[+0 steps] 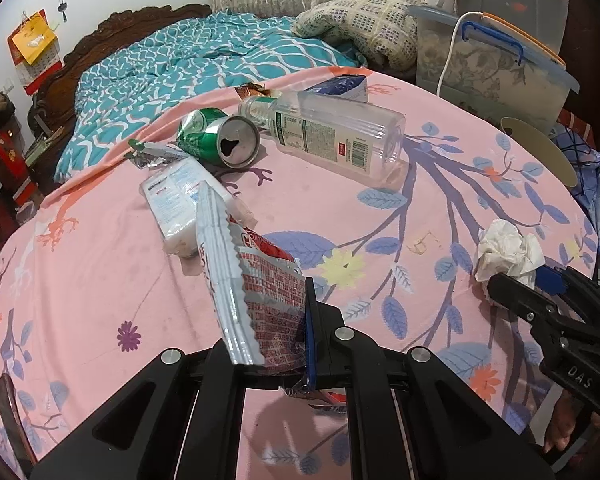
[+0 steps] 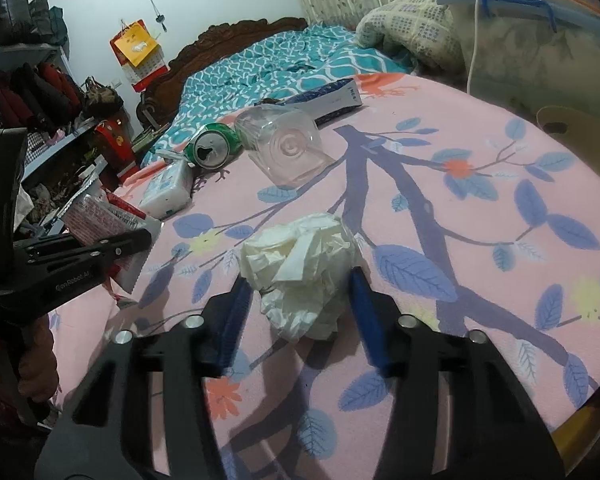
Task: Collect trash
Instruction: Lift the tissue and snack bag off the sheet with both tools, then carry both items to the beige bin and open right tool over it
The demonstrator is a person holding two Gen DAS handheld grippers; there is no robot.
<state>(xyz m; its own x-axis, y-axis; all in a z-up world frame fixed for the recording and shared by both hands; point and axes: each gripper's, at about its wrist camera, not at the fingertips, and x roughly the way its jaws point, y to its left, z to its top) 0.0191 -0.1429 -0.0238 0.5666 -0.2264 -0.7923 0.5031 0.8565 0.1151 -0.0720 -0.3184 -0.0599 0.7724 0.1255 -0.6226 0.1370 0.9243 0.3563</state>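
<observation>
A: What did the left gripper (image 1: pixel 274 308) hold?
B: A red-and-white snack wrapper (image 1: pixel 256 280), crinkled, jaws clenched on it above the pink floral sheet (image 1: pixel 100 272)
A: And the right gripper (image 2: pixel 300 316)?
B: Spread around a crumpled white tissue (image 2: pixel 300 268) lying on the sheet, pads not pressing it

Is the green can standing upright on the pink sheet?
No, the green can lies on its side on the pink sheet, dented, with its open top facing the camera.
</observation>
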